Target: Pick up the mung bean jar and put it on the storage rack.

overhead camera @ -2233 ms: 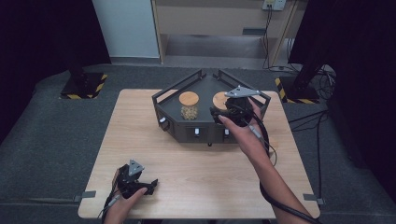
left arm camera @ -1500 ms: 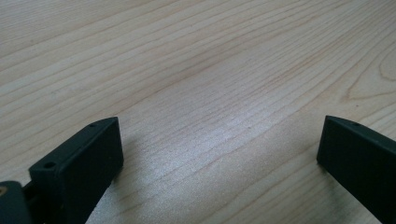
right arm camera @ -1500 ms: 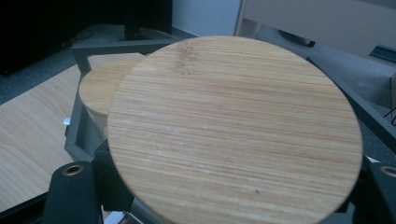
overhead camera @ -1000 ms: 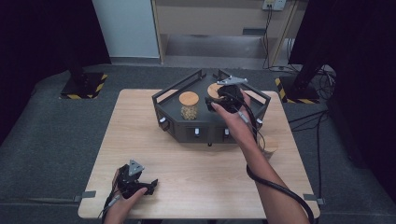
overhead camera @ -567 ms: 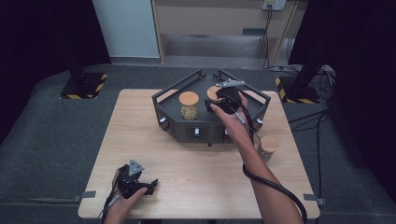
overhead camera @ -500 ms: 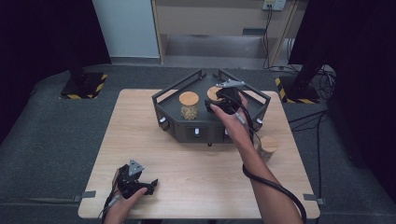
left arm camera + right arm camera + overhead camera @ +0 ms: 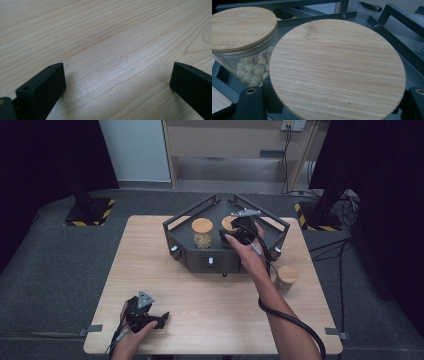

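The jar (image 7: 337,67) with the bamboo lid now stands inside the dark grey tray (image 7: 180,220), in its right half, just right of the jar of pale pellets (image 7: 202,234). Over the last two seconds the right gripper (image 7: 240,231) has carried it from the tray's near-right edge farther in and slightly left. The jaws are clamped on the jar below its lid, one on each side; the lid remains level. Judgement: the jar is at or near its set-down place, and release is the step that remains. A third jar (image 7: 287,276) stands on the wooden table (image 7: 150,260), near-right of the tray. The left gripper (image 7: 117,85) rests open and empty at the table's near-left, unmoved.
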Motion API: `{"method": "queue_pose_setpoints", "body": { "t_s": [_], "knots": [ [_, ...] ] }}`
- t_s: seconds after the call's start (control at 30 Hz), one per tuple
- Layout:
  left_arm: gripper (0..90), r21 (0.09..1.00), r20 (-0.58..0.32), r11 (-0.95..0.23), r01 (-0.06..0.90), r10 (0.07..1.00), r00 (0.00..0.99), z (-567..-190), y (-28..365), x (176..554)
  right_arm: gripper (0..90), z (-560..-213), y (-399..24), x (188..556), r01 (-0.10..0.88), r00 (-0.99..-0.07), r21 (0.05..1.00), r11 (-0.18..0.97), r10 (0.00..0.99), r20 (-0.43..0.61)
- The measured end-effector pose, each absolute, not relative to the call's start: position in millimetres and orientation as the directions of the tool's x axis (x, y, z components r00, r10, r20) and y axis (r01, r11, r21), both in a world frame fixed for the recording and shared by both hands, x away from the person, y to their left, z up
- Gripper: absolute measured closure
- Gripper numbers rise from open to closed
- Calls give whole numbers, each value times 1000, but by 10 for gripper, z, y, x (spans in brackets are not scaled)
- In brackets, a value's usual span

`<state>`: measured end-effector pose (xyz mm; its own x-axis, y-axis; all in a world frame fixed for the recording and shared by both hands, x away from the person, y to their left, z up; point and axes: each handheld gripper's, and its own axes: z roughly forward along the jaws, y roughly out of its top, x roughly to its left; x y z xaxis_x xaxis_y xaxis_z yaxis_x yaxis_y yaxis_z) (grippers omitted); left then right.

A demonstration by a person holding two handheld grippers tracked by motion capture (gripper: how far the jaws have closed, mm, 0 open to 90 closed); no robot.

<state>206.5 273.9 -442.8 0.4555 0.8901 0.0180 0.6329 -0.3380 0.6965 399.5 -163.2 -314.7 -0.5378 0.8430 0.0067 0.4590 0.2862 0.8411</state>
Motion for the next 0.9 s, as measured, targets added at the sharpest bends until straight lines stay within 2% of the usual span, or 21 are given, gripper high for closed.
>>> {"method": "queue_pose_setpoints", "body": {
  "t_s": [0.9],
  "knots": [
    [0, 697, 17, -337, 634, 890, 455, -4429, 2739, 2065, 253, -3232, -1609, 4017, 477, -539, 829, 292, 842, 14]
  ]
}}
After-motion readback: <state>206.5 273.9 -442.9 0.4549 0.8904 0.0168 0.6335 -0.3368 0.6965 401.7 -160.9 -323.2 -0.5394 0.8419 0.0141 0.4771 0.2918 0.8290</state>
